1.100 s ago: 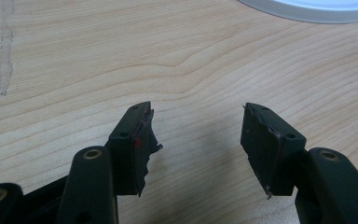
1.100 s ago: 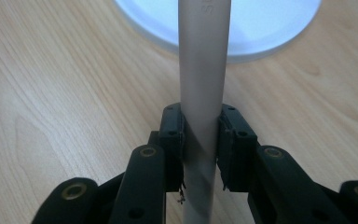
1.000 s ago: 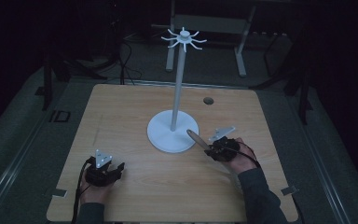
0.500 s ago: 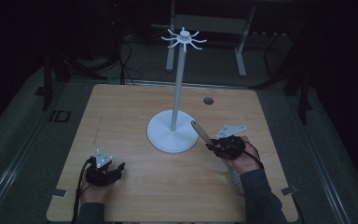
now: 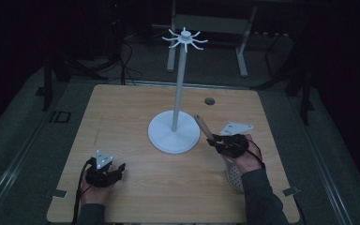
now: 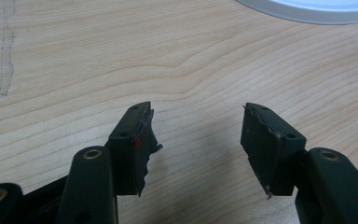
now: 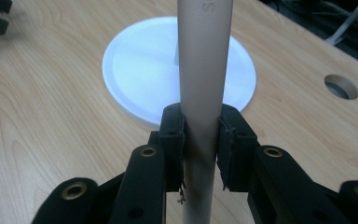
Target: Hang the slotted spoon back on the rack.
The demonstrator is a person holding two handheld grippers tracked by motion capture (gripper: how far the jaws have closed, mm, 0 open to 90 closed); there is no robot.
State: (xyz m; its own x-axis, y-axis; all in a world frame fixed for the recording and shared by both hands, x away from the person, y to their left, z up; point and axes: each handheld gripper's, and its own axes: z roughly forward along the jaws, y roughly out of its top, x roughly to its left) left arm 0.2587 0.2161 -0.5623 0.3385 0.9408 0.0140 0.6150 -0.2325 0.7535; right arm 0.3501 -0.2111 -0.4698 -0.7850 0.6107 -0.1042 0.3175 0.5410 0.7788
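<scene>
So we've got a light wood-grain counter [image 5: 131, 117] with rounded corners. Sitting right on it, near the middle, is a white stand [image 5: 174, 136]: a round flat base with a tall pole going up to a ring of hooks. There's a small round hole [image 5: 209, 101] in the counter toward the far edge.

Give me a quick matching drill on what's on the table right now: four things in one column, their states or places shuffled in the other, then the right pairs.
Things:
1. left gripper
2. right gripper
3. white hook stand
4. round hole in the table

States or places:
A. upright at the middle of the table
B. shut on a wooden-handled skimmer
C. near the far edge, behind the stand's base
D. open, holding nothing, low over bare wood

Pairs: 1-D, 2-B, 3-A, 4-C
</scene>
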